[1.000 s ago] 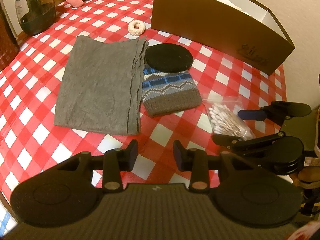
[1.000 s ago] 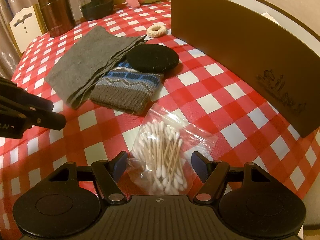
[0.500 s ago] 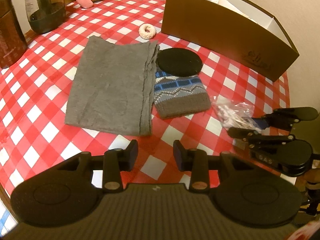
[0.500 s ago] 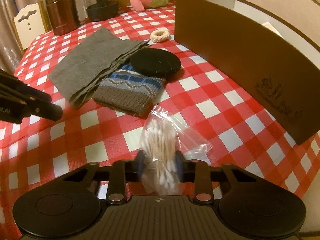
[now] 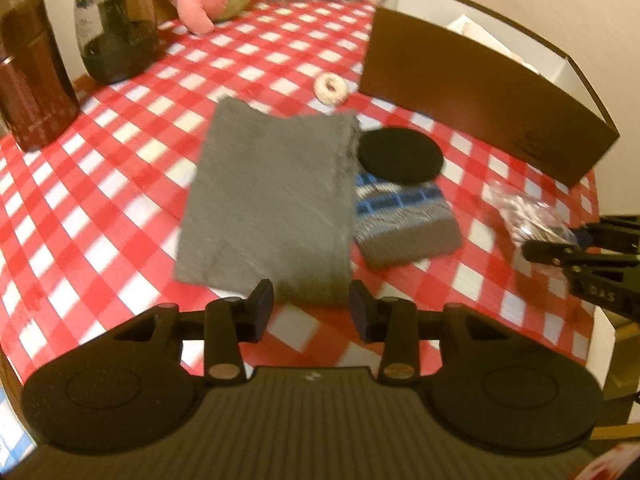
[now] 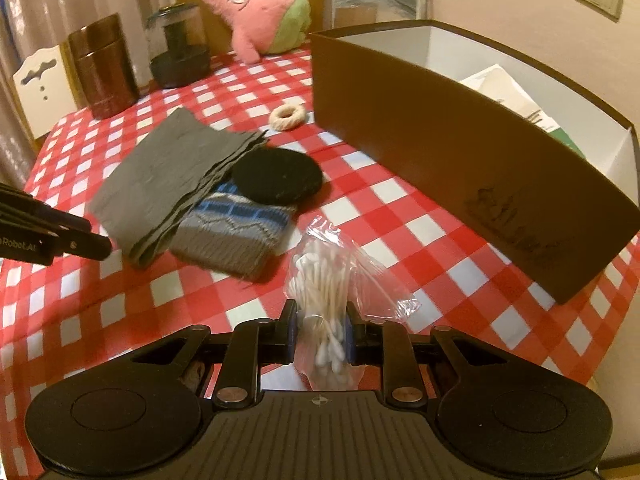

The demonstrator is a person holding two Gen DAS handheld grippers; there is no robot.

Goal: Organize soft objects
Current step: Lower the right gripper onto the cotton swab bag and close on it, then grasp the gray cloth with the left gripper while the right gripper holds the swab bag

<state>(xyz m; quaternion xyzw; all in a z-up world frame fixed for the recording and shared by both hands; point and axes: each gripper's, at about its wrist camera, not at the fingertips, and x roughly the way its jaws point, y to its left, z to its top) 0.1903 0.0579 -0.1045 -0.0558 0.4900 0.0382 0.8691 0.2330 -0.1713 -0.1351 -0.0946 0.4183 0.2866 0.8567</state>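
Observation:
My right gripper [image 6: 319, 334] is shut on a clear bag of cotton swabs [image 6: 324, 280] and holds it above the checked tablecloth; the bag [image 5: 520, 210] also shows at the right of the left wrist view. My left gripper [image 5: 311, 309] is open and empty, just in front of the near edge of a folded grey cloth [image 5: 272, 204]. Beside the cloth lie a striped knit hat [image 5: 404, 220] and a black round pad [image 5: 400, 156]. A cream scrunchie [image 5: 330, 87] lies farther back. The cloth [image 6: 164, 184], hat [image 6: 236, 232] and pad [image 6: 276, 176] show in the right wrist view.
A brown open box [image 6: 460, 152] with white inside stands at the right, holding papers. A pink plush [image 6: 260, 16], a dark glass jar [image 6: 176, 52] and a brown canister [image 6: 106, 66] stand at the table's back. The table edge runs near my grippers.
My right gripper has shut on the cotton swab bag and lifted it off the table. My left gripper has moved forward toward the grey cloth, still open.

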